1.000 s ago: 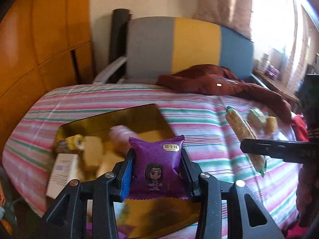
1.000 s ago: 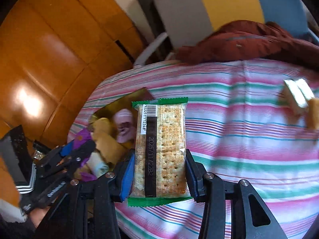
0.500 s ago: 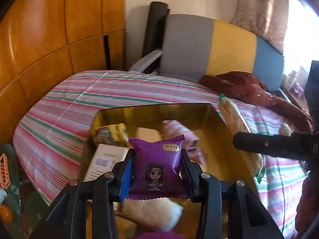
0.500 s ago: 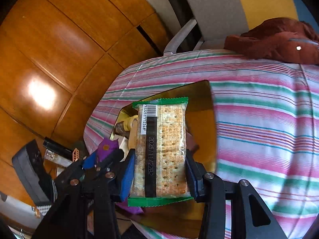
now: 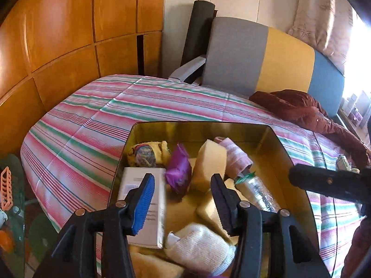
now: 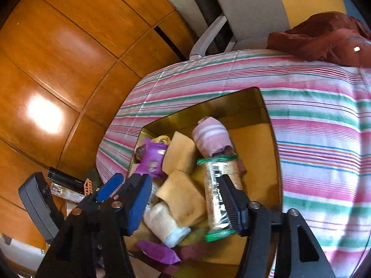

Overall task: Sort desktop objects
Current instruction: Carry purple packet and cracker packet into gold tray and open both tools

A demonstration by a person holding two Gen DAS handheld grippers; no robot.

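Black jaws, left hand-held gripper (image 5: 183, 199): ours are spread and have just been opening, nothing pinched, hovering over the tray.
Right hand-held gripper (image 6: 185, 199): also spread, jaws just been opening; the cracker pack (image 6: 218, 194) lies in the tray right by the right-side finger, and we can't tell if it touches.
Purple snack bag (image 5: 178, 173): loose in the tray now, tipped on its side between the white box (image 5: 141, 199) and a yellow sponge (image 5: 208, 162).
Gold tray (image 5: 201, 125): pretty full, we count sponges, a white sock roll (image 5: 199, 245), a pink striped roll (image 5: 236, 155) and a yellow bundle (image 5: 146, 155) at the back.
Tabletop (image 5: 97, 120): covered in a pink, green and white striped cloth, the tray sits near its front edge.
Further back: a dark red jacket (image 5: 308, 113) on the cloth, then a grey, yellow and blue chair (image 5: 262, 58) and wooden panels (image 5: 58, 34).
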